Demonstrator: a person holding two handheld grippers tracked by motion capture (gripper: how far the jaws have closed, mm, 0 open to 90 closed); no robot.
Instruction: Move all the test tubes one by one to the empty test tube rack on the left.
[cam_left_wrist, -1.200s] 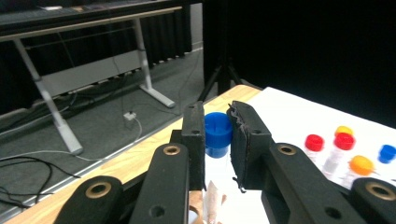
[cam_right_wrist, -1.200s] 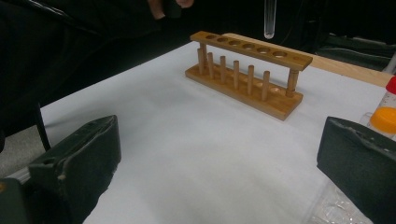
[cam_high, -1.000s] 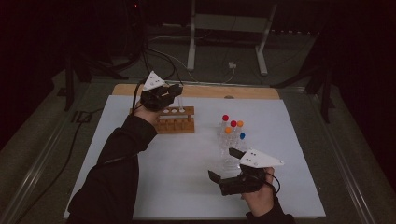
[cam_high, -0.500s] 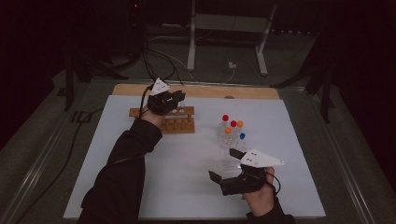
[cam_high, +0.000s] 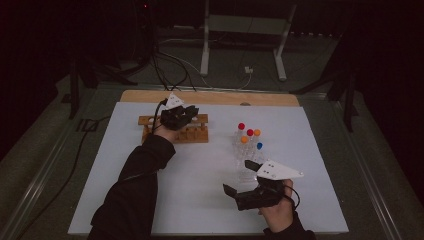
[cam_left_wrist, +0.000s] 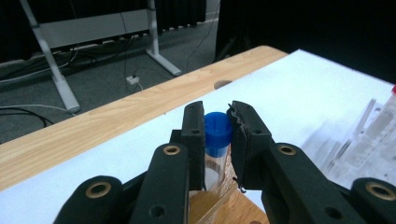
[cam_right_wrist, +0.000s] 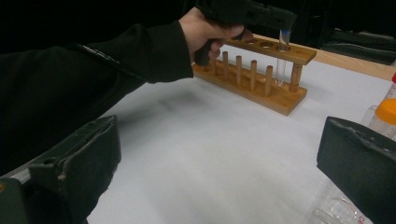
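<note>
A clear test tube with a blue cap (cam_left_wrist: 218, 133) stands upright between the jaws of my left gripper (cam_left_wrist: 215, 108), which is shut on it just below the cap. The left gripper (cam_high: 189, 114) hovers over the right end of the wooden tube rack (cam_high: 197, 135). In the right gripper view the tube (cam_right_wrist: 281, 60) reaches down through the rack's (cam_right_wrist: 261, 93) end hole. Near the mat's front edge my right gripper (cam_high: 238, 176) is open, with nothing between its jaws (cam_right_wrist: 219, 154).
A clear plastic rack (cam_high: 247, 150) holding several tubes with red, orange and blue caps stands right of the wooden rack, just beyond the right gripper. A white mat (cam_high: 200, 200) covers the table; a bare wooden strip (cam_high: 225, 97) runs along the far edge.
The left gripper has come down and a little to the right with the blue-capped tube, onto the wooden rack's right end. The right gripper has stayed put.
</note>
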